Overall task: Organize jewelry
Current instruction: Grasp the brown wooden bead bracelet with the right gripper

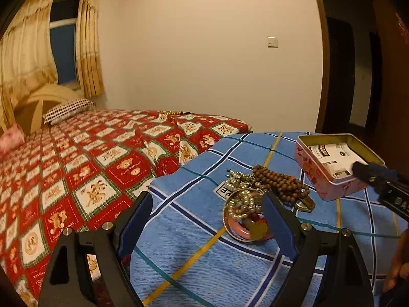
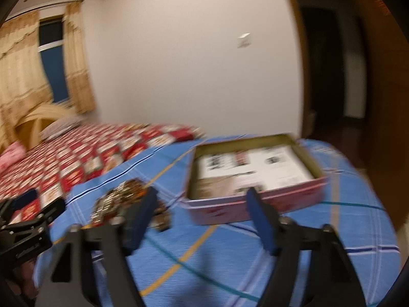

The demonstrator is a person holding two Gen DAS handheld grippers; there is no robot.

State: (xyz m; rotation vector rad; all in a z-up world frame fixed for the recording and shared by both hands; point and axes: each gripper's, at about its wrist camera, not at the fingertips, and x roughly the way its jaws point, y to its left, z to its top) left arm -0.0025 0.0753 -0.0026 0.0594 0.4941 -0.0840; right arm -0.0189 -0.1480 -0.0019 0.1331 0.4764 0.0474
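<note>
A heap of jewelry [image 1: 255, 194] lies on the blue checked cloth [image 1: 194, 255]: a brown wooden bead strand [image 1: 278, 181], pearl bracelets [image 1: 240, 204] and a pink bangle [image 1: 242, 230]. My left gripper [image 1: 207, 204] stands open just short of the heap, whose near side lies by the right finger. An open pink tin [image 1: 332, 163] with printed paper inside sits to the right. My right gripper [image 2: 202, 194] is open in front of the tin [image 2: 255, 179], its near-left corner between the fingers, pads apart from it. The blurred right wrist view shows the jewelry [image 2: 120, 199] to the left.
A bed with a red and white patterned cover [image 1: 89, 166] borders the blue cloth on the left. The cloth's edge drops off at the right [image 2: 370, 204]. The right gripper [image 1: 370, 174] reaches over the tin's near corner. A dark doorway [image 1: 345, 76] is behind.
</note>
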